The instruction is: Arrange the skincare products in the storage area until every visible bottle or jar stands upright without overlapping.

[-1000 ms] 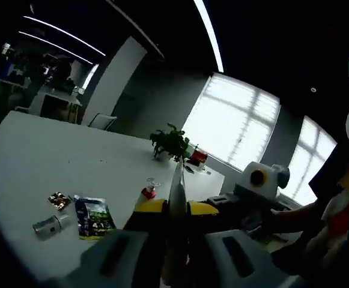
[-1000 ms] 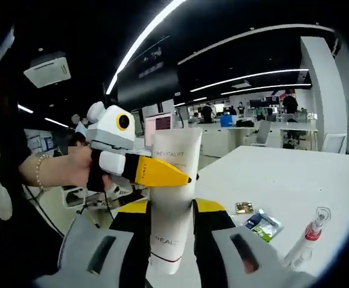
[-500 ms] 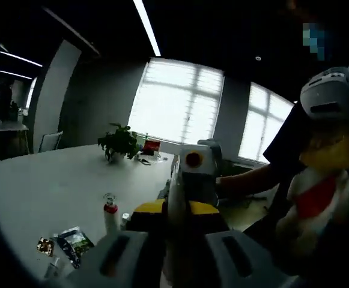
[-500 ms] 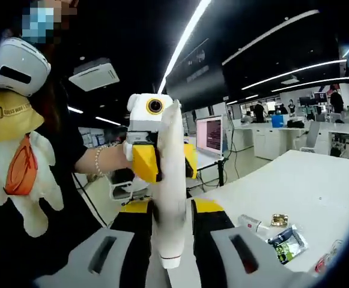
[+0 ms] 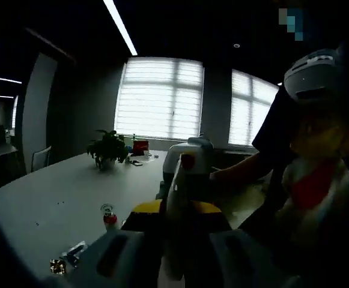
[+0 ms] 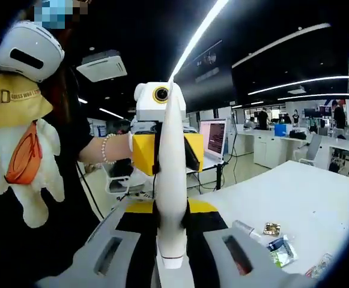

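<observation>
A white cream tube [image 6: 172, 186] is held up in the air above the table's near edge, seen edge-on, cap end toward the right gripper view's bottom. My right gripper [image 6: 173, 210] is shut on its lower part. My left gripper [image 6: 167, 153], with yellow jaws, faces it and is shut on the tube's upper part. In the left gripper view the same tube [image 5: 176, 192] rises between my left gripper [image 5: 174, 209] jaws, with the right gripper [image 5: 186, 171] beyond. A small red-capped bottle [image 5: 109, 217] stands upright on the white table [image 5: 48, 198].
On the table [image 6: 318, 198] lie a small silver tube [image 6: 246, 228], a gold sachet [image 6: 271, 228] and a green sachet [image 6: 281, 251]. A potted plant [image 5: 105, 150] stands at the far end. The person's arm and a plush toy [image 6: 24, 150] are close by.
Both views have swung with the hands. The tube has turned from face-on to edge-on in the right gripper view, and both grippers have kept hold of it.
</observation>
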Demonstrator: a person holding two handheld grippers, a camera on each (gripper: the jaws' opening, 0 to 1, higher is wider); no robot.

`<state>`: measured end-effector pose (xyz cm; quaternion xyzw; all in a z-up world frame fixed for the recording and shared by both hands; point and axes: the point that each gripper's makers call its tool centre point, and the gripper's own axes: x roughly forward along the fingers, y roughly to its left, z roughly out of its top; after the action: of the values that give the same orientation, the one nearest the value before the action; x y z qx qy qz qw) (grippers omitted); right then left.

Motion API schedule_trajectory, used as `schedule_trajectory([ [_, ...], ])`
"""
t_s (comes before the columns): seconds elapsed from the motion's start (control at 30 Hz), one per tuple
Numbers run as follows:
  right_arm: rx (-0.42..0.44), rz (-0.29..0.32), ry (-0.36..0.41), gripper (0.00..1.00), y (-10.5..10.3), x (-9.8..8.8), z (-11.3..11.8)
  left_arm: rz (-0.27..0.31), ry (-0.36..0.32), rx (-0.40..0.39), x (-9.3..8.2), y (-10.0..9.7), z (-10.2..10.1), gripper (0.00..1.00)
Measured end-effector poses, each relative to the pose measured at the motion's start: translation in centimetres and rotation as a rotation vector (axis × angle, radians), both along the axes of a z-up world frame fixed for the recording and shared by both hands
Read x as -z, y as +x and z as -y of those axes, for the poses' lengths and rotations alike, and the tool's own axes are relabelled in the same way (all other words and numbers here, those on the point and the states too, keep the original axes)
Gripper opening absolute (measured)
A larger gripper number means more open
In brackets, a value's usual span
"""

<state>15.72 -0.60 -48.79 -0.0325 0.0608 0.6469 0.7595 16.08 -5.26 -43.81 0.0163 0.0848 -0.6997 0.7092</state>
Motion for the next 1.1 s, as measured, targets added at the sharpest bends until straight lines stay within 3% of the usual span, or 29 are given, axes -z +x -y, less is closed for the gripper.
schedule_trajectory([
  [0.1, -0.014, -0.021, 0.006, 0.15, -0.1, 0.2, 0.0, 0.015, 0.035, 0.013, 0.2, 0.0, 0.1, 0.11],
  [0.23, -0.014, -0.016, -0.022, 0.15, 0.2, 1.0, -0.2, 0.111, 0.175, 0.016, 1.3, 0.4, -0.2, 0.14],
  [0.4, -0.016, -0.020, -0.026, 0.15, 0.4, 1.5, -0.3, 0.203, 0.268, 0.035, 1.8, 0.6, -0.2, 0.20],
  [0.47, -0.017, -0.021, -0.030, 0.14, 0.3, 1.6, -0.4, 0.201, 0.291, 0.037, 2.0, 0.6, -0.1, 0.23],
  [0.63, -0.008, -0.024, -0.032, 0.14, 0.6, 2.0, 0.0, 0.217, 0.317, 0.057, 2.5, 0.4, -0.1, 0.19],
  [0.77, 0.006, -0.027, -0.031, 0.14, 0.9, 2.3, 0.5, 0.252, 0.423, 0.063, 4.2, 0.5, -0.8, 0.20],
  [0.93, 0.007, -0.011, -0.061, 0.14, 1.0, 2.8, 0.6, 0.224, 0.359, 0.056, 3.6, 0.5, 0.1, 0.19],
  [1.1, 0.006, -0.008, -0.068, 0.15, 1.1, 3.3, 0.5, 0.231, 0.383, 0.071, 4.1, 0.3, 0.5, 0.18],
])
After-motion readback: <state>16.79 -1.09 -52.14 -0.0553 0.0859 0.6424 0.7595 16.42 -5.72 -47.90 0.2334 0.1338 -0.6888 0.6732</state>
